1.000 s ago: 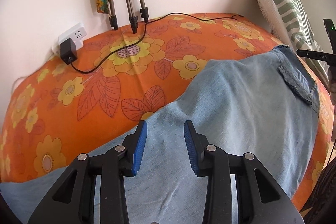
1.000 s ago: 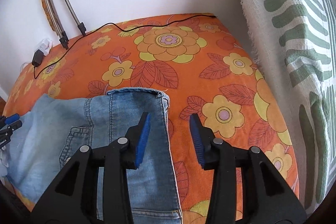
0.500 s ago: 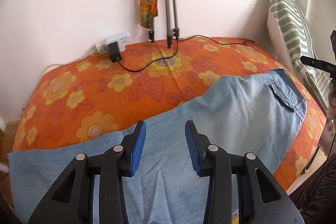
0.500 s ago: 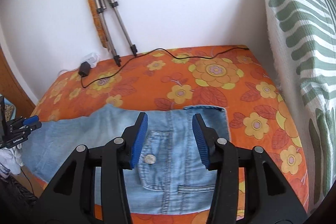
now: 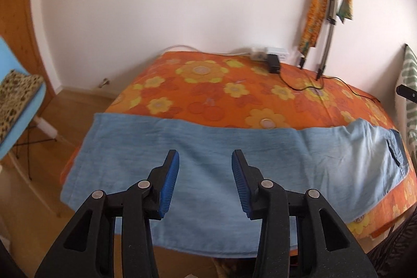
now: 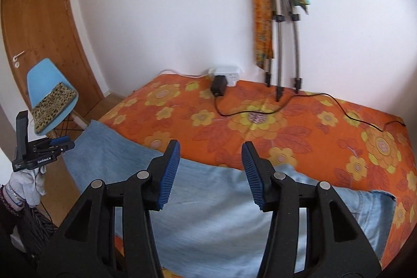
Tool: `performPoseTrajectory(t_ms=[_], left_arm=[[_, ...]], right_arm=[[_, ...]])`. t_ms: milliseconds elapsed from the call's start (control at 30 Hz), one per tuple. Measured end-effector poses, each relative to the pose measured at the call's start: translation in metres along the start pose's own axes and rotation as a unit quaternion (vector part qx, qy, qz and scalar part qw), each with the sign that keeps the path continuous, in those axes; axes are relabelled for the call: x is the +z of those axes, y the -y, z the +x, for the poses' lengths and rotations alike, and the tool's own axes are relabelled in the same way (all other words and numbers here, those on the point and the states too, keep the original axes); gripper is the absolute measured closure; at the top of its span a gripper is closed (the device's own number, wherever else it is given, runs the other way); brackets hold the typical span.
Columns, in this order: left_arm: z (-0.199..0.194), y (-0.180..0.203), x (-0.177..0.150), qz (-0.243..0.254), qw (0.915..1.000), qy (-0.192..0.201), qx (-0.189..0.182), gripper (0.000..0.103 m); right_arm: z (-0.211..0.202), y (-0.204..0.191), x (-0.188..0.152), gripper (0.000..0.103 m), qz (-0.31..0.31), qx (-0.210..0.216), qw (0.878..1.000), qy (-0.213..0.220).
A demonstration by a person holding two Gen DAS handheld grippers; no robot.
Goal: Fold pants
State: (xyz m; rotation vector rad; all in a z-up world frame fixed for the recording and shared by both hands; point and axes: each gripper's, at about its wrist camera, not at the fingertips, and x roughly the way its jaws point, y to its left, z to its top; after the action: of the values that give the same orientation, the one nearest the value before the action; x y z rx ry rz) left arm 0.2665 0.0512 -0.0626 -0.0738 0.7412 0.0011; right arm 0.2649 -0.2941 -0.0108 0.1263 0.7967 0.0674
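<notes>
Hovering over pants: left gripper and right gripper both spread, empty. Risk: single-layer pinch skews fold.

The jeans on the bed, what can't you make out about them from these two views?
- Jeans near edge: left wrist view, hidden behind the left tongs.
- Jeans middle: right wrist view, covered by the right tongs.
- Waist end: cut off at the left view's right rim.
- Pocket: too small and blurred for detail.
</notes>
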Motion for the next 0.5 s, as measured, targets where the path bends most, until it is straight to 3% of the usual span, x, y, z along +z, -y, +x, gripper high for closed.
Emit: performPoseTrajectory(t_ms=[300, 433, 500], left_arm=[[0.001, -0.126, -0.060, -0.135, 0.9890, -0.031, 0.053, 0.046], [0.009, -0.181, -0.078, -0.222, 0.9728, -0.048, 0.045, 0.040], [0.015, -0.209, -0.086, -0.276, 0.9591, -0.056, 0.025, 0.040]], right_arm=[[0.079, -0.121, 0.016, 0.052, -0.072, 0.074, 0.993, -0.055], [0.111, -0.178, 0.017, 0.051, -0.107, 0.106, 0.986, -0.070], [0.123, -0.204, 0.014, 0.051, -0.122, 0.120, 0.982, -0.081]])
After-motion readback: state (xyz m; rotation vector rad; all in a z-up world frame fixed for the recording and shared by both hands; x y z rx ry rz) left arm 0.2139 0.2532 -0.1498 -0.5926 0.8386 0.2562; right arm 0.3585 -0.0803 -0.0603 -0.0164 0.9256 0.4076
